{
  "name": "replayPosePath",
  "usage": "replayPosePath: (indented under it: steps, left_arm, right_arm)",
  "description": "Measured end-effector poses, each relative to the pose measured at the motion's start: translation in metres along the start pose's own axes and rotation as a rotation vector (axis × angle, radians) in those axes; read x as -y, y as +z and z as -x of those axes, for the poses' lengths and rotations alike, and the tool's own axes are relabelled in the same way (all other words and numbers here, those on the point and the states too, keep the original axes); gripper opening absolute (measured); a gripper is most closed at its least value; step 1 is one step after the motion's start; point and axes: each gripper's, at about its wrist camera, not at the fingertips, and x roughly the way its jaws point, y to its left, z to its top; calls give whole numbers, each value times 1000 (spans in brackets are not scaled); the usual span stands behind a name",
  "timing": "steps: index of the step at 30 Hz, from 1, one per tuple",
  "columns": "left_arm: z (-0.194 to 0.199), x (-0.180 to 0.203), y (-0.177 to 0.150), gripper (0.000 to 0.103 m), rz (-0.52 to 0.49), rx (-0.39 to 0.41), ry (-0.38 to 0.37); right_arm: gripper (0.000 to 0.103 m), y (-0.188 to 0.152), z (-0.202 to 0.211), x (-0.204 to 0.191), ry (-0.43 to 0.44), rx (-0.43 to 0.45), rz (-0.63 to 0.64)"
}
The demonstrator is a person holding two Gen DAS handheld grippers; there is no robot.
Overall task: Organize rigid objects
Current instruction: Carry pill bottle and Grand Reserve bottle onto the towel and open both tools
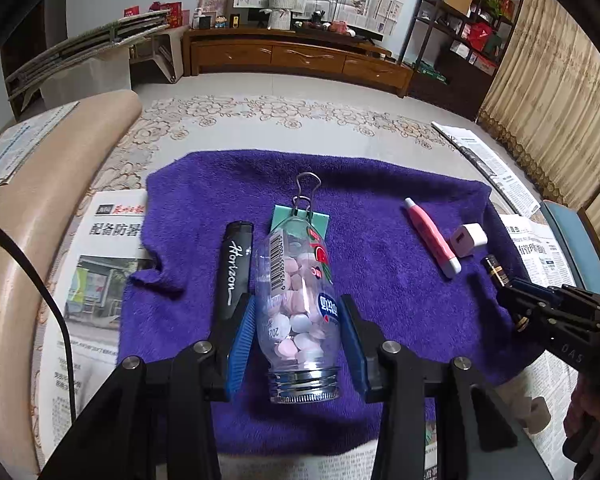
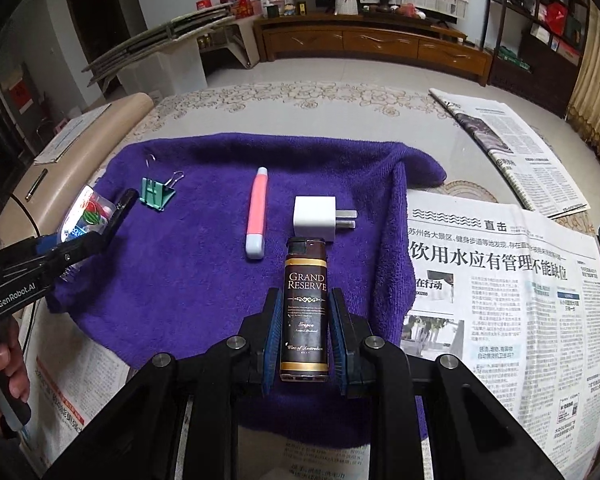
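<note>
Your left claw [image 1: 300, 336] is closed on a clear bottle of pink and white candy tablets [image 1: 300, 304], its blue pads pressed to either side of the body, with the threaded neck toward the camera and no cap visible on it. The bottle is above the purple towel [image 1: 380, 248] spread on the desk [image 1: 260, 120]. Just beside it on the towel lies a black lighter marked "Horizon" [image 1: 234, 272], and past its far end sits a green binder clip [image 2: 156, 194].

Your right claw [image 2: 302, 332] is clamped on a dark brown lighter labelled "Grand Reserve" [image 2: 305, 304], held lengthwise between the pads above the towel. Just ahead of it lies a white USB wall charger [image 2: 316, 216] with its prongs pointing right, and to its left a pink and white tube-shaped thing [image 2: 257, 212] lies apart from it. Newspapers [image 2: 500, 280] cover the desk around the towel.
</note>
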Motion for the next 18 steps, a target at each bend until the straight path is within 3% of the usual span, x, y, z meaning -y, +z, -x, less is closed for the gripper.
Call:
replayPosePath:
  steps: [18]
  left_arm:
    - [-27,9,-6,39,-103,-66,59]
  right_arm:
    - [23,-5,-25,-2,-26,-44,71]
